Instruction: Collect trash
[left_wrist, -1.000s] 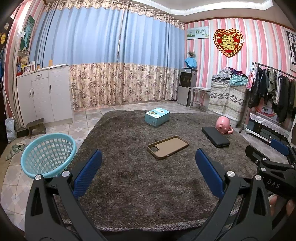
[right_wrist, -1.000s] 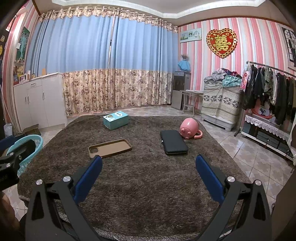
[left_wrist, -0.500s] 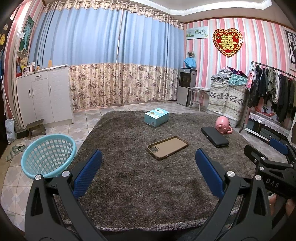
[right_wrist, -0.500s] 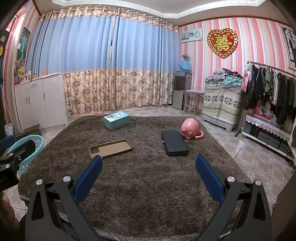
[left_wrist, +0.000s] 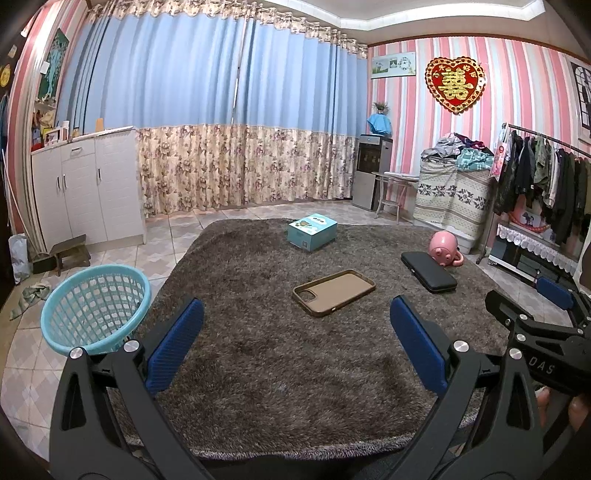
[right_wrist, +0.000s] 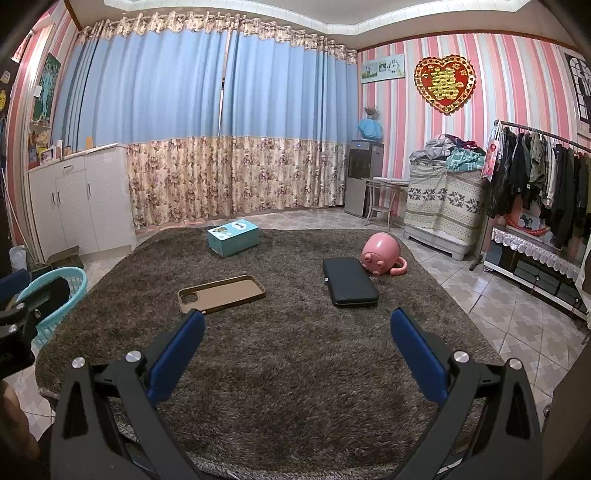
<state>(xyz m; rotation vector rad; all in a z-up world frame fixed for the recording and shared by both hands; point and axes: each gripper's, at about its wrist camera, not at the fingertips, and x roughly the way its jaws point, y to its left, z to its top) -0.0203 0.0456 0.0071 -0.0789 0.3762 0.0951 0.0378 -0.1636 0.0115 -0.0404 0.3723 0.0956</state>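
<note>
Trash lay scattered on the brown shag rug (left_wrist: 277, 369), none of it between any fingers: the left gripper (left_wrist: 295, 339) hung above the rug's near part with its blue-padded fingers (left_wrist: 173, 347) spread wide and nothing between them, and the right gripper (right_wrist: 297, 347) hung the same way, its blue pads (right_wrist: 419, 362) wide apart over bare pile. Nearest ahead of both lay a brown phone case (left_wrist: 334, 291), flat with its hollow side up. Beyond it to the right was a flat black case (right_wrist: 349, 282), and touching or just beside its far end a pink pig-shaped cup (right_wrist: 382, 254) lay tipped on its side with its handle toward the right. Farther back, near the rug's far edge, sat a teal box (left_wrist: 312, 232), well apart from the rest. Off the rug's left edge, on the tiled floor (left_wrist: 33, 365), stood a light-blue mesh basket (left_wrist: 96, 306), upright. In the left wrist view, the right gripper's black frame showed at the right edge, with part of a hand (left_wrist: 578, 410) under it. White cabinets (right_wrist: 79, 199) stood along the left wall, blue curtains (right_wrist: 207, 110) hung behind, and a rack of clothes (left_wrist: 543, 181) filled the right side.
</note>
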